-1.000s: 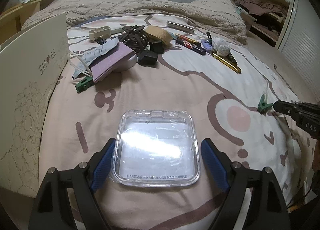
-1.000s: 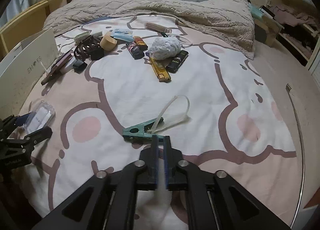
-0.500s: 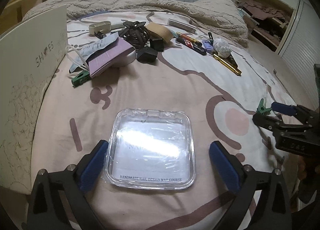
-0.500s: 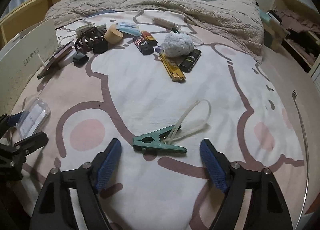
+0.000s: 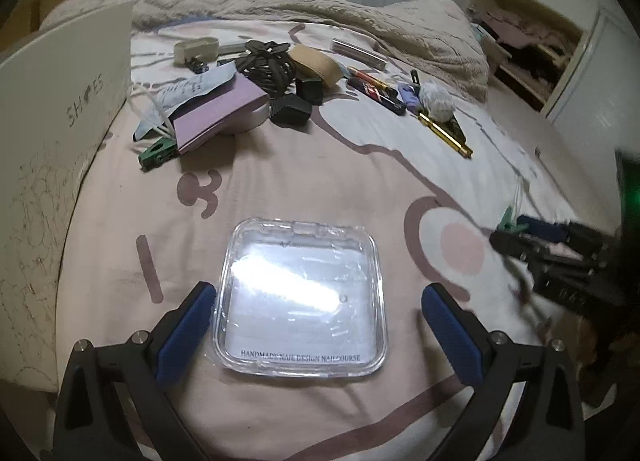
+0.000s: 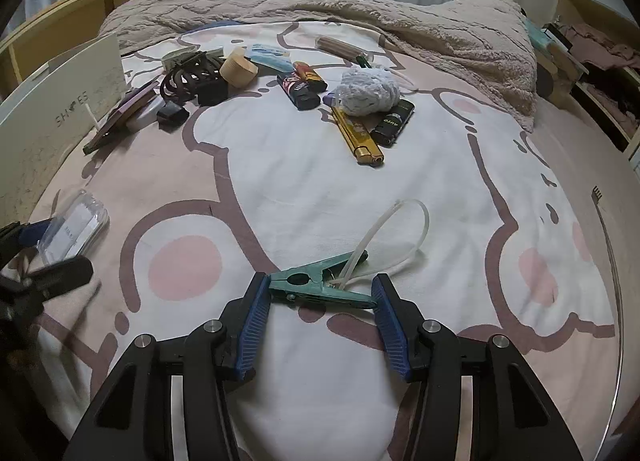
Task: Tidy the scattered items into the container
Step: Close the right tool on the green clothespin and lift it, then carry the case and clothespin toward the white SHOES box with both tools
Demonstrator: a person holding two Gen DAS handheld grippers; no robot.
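A clear square plastic case [image 5: 302, 297] lies flat on the bed, between the blue pads of my left gripper [image 5: 316, 301], which is open around it with gaps on both sides. It also shows in the right wrist view [image 6: 74, 229]. A green clip [image 6: 320, 285] with a clear tube loop [image 6: 400, 229] lies between the pads of my right gripper [image 6: 320, 293], which is open and touches the clip's ends. The white shoe box [image 5: 52, 165] stands at the left.
Scattered at the far side: a purple pad [image 5: 218, 111], black cords [image 5: 266, 65], tape roll [image 5: 316, 63], another green clip [image 5: 158, 151], lighters [image 6: 300, 87], a gold lighter [image 6: 358, 135], a white crumpled wad [image 6: 370, 91]. A rumpled blanket [image 6: 360, 9] lies behind.
My right gripper opened from shut, moved forward and narrowed around the green clip. My left gripper opened wider around the clear case.
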